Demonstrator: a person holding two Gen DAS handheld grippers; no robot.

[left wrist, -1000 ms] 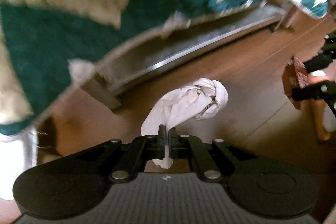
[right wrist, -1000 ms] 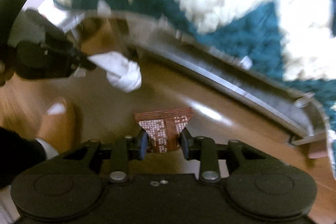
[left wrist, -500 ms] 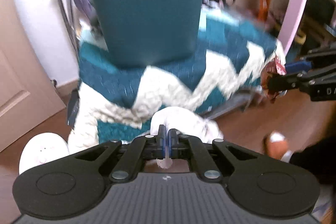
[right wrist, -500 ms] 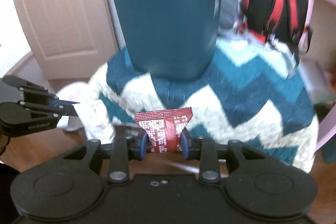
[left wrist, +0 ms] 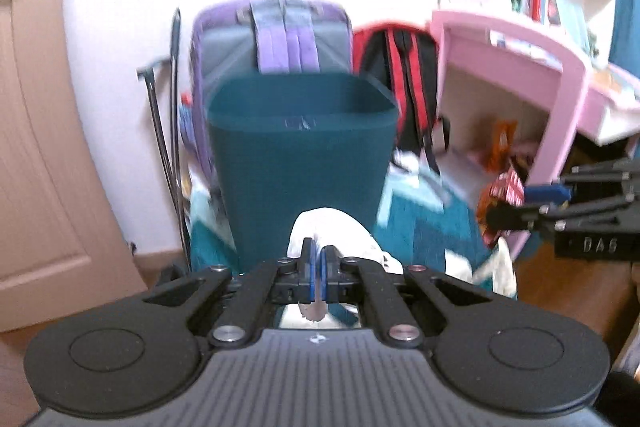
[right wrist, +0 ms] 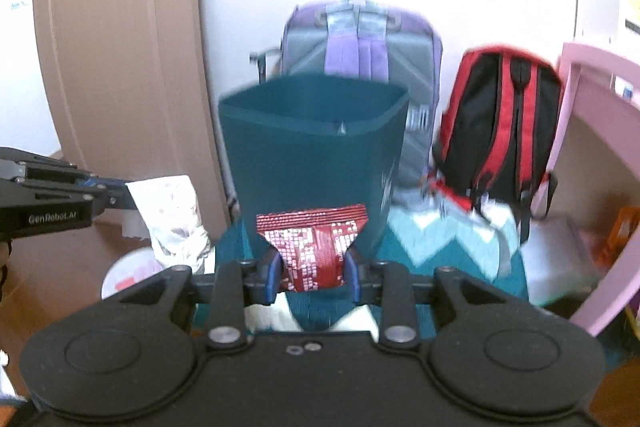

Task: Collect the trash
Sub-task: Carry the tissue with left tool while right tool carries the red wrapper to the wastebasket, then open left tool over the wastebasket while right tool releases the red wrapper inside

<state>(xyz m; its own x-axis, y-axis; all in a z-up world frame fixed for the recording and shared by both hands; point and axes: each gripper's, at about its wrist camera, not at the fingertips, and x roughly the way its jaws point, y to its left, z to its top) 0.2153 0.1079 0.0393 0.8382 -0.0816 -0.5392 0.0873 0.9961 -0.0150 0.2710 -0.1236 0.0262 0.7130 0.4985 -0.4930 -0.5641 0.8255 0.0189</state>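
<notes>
A dark teal trash bin [left wrist: 302, 143] stands open on a teal and white zigzag rug; it also shows in the right wrist view [right wrist: 316, 143]. My left gripper [left wrist: 319, 259] is shut on a crumpled white tissue [left wrist: 340, 231], held in front of the bin's lower wall. The tissue also shows at the left of the right wrist view [right wrist: 170, 215]. My right gripper [right wrist: 312, 267] is shut on a red snack wrapper [right wrist: 314, 247], also low in front of the bin. The wrapper shows at the right of the left wrist view [left wrist: 502, 195].
A purple backpack [left wrist: 276, 39] and a red and black backpack [right wrist: 500, 123] lean on the white wall behind the bin. A brown door [right wrist: 116, 67] is at left. A pink desk [left wrist: 520, 67] stands at right. The rug [right wrist: 452, 251] covers the wooden floor.
Both grippers have lifted and tilted up from the floor and rug; the view now faces the bin's open rim and the wall. Both keep hold of their trash.
</notes>
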